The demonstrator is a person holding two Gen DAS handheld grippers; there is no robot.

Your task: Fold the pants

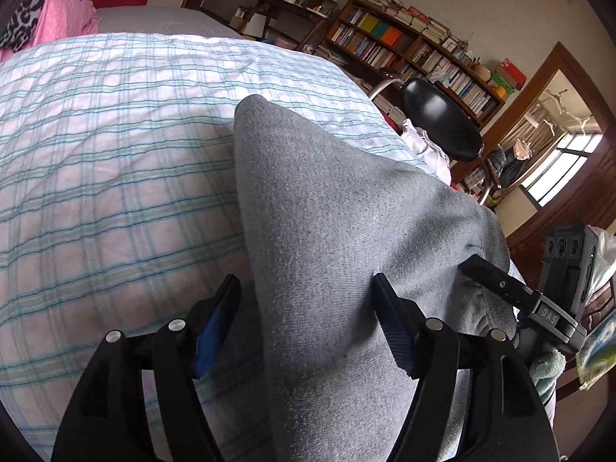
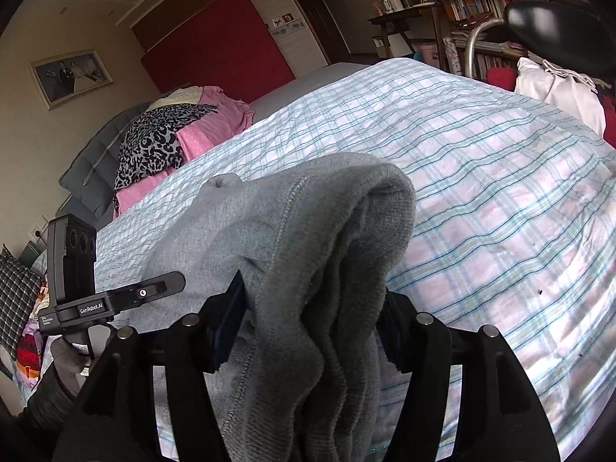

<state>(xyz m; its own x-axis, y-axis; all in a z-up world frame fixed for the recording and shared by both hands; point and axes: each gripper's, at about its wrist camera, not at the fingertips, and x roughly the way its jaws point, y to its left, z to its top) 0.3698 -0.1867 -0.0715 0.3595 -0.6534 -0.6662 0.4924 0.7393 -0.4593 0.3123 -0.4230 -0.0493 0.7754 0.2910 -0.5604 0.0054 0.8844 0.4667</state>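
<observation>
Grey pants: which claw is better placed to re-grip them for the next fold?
Probably the right claw: bunched pants fill its jaws, while the left claw shows a gap beside one finger.

Landmark the bed: pants lie on its cover at the near edge, running between the fingers of the left gripper and bunched between those of the right gripper, the left gripper just left of the bunch in the right wrist view. At the bed's head, far left in that view, a pile of bedding sits on it, with the headboard behind and a framed picture on the wall left of that. Off the bed's far right side stand a chair and, behind it, bookshelves
</observation>
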